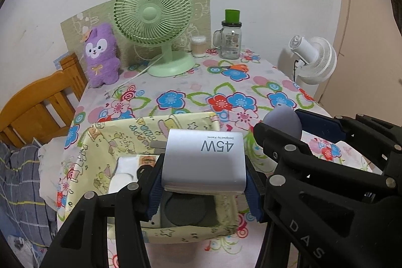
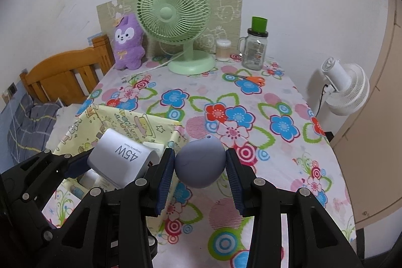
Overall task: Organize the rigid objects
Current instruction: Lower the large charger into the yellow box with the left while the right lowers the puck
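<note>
My left gripper (image 1: 203, 182) is shut on a white 45W charger (image 1: 204, 158) and holds it over the yellow cartoon-print box (image 1: 105, 142) at the table's near left. The box holds a white item (image 1: 123, 172) and a grey round-topped item (image 1: 188, 211). My right gripper (image 2: 201, 167) is shut on a grey-lilac egg-shaped object (image 2: 200, 162), just right of the box (image 2: 83, 127). The charger (image 2: 123, 157) and the left gripper (image 2: 75, 167) also show in the right wrist view. The egg (image 1: 282, 122) and the right gripper (image 1: 301, 132) show in the left wrist view.
On the floral tablecloth (image 2: 251, 117) at the back stand a green desk fan (image 2: 173, 19), a purple plush (image 2: 128, 42), a cotton-swab tub (image 2: 223, 49) and a glass jar with a green cap (image 2: 255, 47). Orange scissors (image 2: 251, 79) lie near them. A wooden bed frame (image 2: 65, 74) is left, a white fan (image 2: 344, 89) right.
</note>
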`<control>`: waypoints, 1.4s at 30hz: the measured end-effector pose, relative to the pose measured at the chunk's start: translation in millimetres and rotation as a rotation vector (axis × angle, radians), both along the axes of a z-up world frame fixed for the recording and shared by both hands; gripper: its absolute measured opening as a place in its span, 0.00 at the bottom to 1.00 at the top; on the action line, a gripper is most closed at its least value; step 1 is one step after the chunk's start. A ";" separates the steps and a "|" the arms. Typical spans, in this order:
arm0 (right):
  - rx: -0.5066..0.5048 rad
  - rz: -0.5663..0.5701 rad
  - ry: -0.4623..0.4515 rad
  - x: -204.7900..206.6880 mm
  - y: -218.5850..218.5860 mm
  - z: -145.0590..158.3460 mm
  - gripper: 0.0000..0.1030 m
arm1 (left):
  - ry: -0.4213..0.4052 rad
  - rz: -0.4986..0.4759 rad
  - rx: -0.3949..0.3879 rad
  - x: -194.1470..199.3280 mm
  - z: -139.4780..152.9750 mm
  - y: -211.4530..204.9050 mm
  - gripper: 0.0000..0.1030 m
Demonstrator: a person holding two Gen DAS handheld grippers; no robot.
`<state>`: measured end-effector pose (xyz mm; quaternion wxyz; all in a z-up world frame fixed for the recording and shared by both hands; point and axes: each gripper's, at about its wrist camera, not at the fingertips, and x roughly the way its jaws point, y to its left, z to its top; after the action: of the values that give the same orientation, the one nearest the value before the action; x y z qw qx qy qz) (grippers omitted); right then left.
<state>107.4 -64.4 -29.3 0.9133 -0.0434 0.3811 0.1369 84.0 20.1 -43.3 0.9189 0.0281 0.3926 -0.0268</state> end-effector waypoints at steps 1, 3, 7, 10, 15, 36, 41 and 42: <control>0.002 0.003 0.002 1.1 2.7 -0.6 0.43 | 0.001 0.002 0.001 0.9 -0.1 1.7 0.56; 0.003 0.011 0.005 3.0 7.9 -1.9 0.43 | 0.007 0.008 0.002 2.4 -1.5 6.6 0.56; 0.003 0.029 0.013 7.1 18.4 -5.3 0.43 | 0.015 0.027 0.007 4.9 -4.4 16.9 0.56; 0.004 0.046 0.019 10.5 26.9 -8.1 0.43 | 0.022 0.039 0.009 6.7 -6.8 24.7 0.56; 0.001 0.072 0.031 16.6 41.9 -13.9 0.43 | 0.038 0.053 0.013 11.1 -12.7 37.7 0.56; -0.054 0.155 0.080 36.1 94.7 -42.7 0.43 | 0.117 0.109 0.000 26.7 -45.8 84.1 0.56; -0.047 0.186 0.108 38.6 105.2 -51.8 0.43 | 0.134 0.118 -0.005 27.1 -51.7 91.8 0.56; -0.047 0.190 0.111 38.7 106.4 -52.8 0.43 | 0.137 0.119 -0.007 27.2 -52.3 93.1 0.56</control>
<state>146.1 42.0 -82.1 0.8725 -0.0932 0.4282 0.2162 111.2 113.2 -95.6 0.8900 -0.0005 0.4552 0.0245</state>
